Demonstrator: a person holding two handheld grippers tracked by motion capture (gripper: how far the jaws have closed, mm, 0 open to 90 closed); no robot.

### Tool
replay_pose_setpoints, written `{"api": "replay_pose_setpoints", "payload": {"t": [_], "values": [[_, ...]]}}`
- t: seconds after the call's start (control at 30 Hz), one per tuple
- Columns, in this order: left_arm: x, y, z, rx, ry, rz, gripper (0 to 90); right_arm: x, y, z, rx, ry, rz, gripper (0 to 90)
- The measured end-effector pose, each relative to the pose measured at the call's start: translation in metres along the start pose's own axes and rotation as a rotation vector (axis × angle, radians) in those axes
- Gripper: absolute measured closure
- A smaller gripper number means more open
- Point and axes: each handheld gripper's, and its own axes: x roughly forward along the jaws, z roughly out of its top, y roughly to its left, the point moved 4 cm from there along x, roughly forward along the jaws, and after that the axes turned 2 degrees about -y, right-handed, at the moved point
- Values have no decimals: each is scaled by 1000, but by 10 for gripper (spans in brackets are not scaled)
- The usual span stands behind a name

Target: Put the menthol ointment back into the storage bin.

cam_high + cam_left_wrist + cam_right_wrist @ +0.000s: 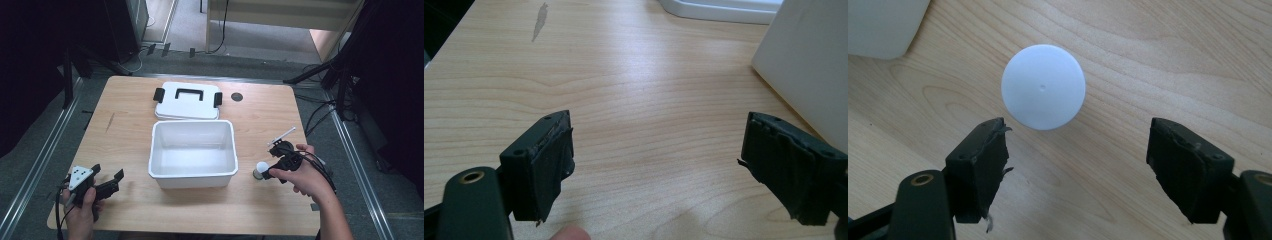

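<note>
At the near left corner of the table (125, 125) the left gripper (107, 181) lies low in a hand (80, 205), its jaws pointing right toward the tub. In the left gripper view (656, 160) the jaws stand wide apart with only bare wood between them; nothing is held. The tub's white wall (809, 65) rises at the right edge of that view, close to the right jaw but apart from it.

In the middle of the table sits the tub (192, 172), open and, as far as I can see from above, with nothing in it. Just behind it, on the far side, lies its lid (187, 107), flat, with a black handle and a black clip at each end. To the right of the lid is a small dark disc (237, 96) on the wood.

Right of the tub, near its near right corner, stands a small white-topped thing, perhaps a bottle or a bulb; I will call it the cap (260, 169). The right gripper (272, 162), held in the right hand (305, 177), hovers over it. In the right gripper view (1078, 155) the jaws are parted, well wider than the cap (1043, 93), which lies just beyond their tips, touching neither pad. Nothing is gripped.
</note>
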Motion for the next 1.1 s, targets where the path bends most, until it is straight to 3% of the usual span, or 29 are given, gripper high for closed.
{"api": "replay_pose_setpoints", "payload": {"t": [0.1, 0.6, 0.83, 0.9, 1.1], "values": [[0, 0, 0, 9, 10, -1, 145, 1, 3, 4, -9, 25, 3, 252], [0, -1, -1, 19, 15, 0, 145, 8, 12, 23, -25, 48, -11, 329], [-1, 0, -1, 21, 20, -3, 145, 21, 15, 25, -37, 112, -19, 463], [0, 0, -1, 20, 20, -4, 145, 21, 14, 26, -45, 105, -8, 511], [0, 0, -1, 19, 20, -4, 145, 16, 13, 29, -51, 91, -7, 517]]}}
